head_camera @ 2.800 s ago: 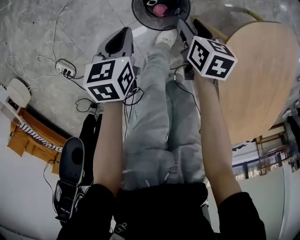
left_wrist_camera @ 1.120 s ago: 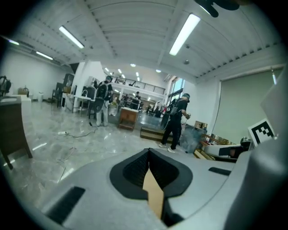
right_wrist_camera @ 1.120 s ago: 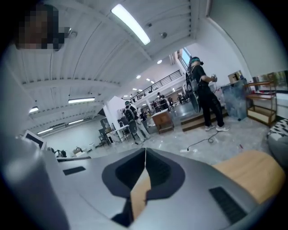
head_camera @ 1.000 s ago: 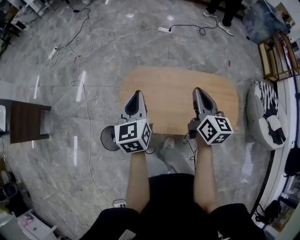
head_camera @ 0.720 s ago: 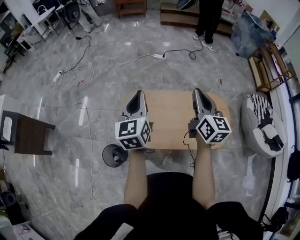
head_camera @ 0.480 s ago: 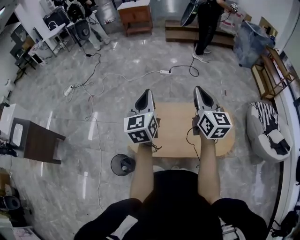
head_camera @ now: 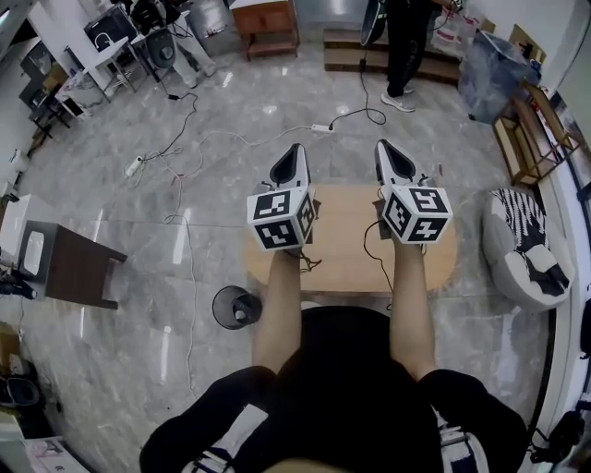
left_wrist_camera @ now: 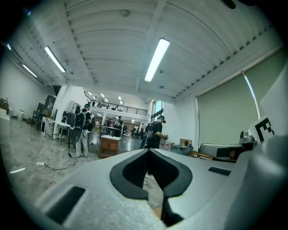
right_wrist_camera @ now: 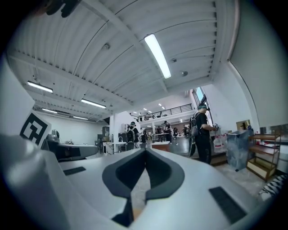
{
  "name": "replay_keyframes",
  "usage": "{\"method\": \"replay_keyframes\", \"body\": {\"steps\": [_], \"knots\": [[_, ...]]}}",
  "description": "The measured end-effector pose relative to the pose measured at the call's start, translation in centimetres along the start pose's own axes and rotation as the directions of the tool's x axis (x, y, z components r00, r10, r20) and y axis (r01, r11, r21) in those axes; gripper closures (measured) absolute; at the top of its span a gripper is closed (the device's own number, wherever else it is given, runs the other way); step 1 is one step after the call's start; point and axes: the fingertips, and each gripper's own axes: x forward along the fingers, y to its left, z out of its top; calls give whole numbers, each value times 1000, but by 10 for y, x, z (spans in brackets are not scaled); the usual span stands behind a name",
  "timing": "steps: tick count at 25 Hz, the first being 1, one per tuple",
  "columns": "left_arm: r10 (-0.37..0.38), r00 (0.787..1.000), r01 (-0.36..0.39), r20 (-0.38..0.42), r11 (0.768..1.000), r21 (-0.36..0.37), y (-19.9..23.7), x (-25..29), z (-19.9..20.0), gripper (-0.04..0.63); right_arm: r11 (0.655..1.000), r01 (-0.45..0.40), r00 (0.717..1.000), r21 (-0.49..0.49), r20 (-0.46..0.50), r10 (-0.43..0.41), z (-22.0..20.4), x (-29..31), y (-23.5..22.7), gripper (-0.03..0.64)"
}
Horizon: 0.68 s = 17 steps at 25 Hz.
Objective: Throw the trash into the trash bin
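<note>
A small round black trash bin [head_camera: 234, 308] stands on the marble floor at the left of my legs, with pale trash showing inside it. My left gripper [head_camera: 295, 151] and right gripper [head_camera: 389, 146] are held side by side, level, above the oval wooden table [head_camera: 347, 248]. Both have their jaws closed tip to tip with nothing between them. In the left gripper view the left gripper [left_wrist_camera: 148, 150] points out across the hall. The right gripper [right_wrist_camera: 145, 150] does the same in the right gripper view.
A dark wooden stool [head_camera: 66, 266] stands at the left, a striped beanbag [head_camera: 524, 248] at the right. Cables and a power strip [head_camera: 322, 127] lie on the floor beyond the table. A person [head_camera: 403, 44] stands at the back near a wooden cabinet [head_camera: 265, 24].
Both grippers have risen from near the bin at floor level to a raised, level pose over the table. The view has lifted from my legs to the whole hall.
</note>
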Motion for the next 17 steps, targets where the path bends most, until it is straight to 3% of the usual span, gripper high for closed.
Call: {"method": "replay_keyframes", "body": {"steps": [17], "knots": [[-38, 999, 37, 22, 999, 35, -41, 34, 4, 588, 999, 38, 999, -29, 18, -37, 10, -9, -42, 605]]}}
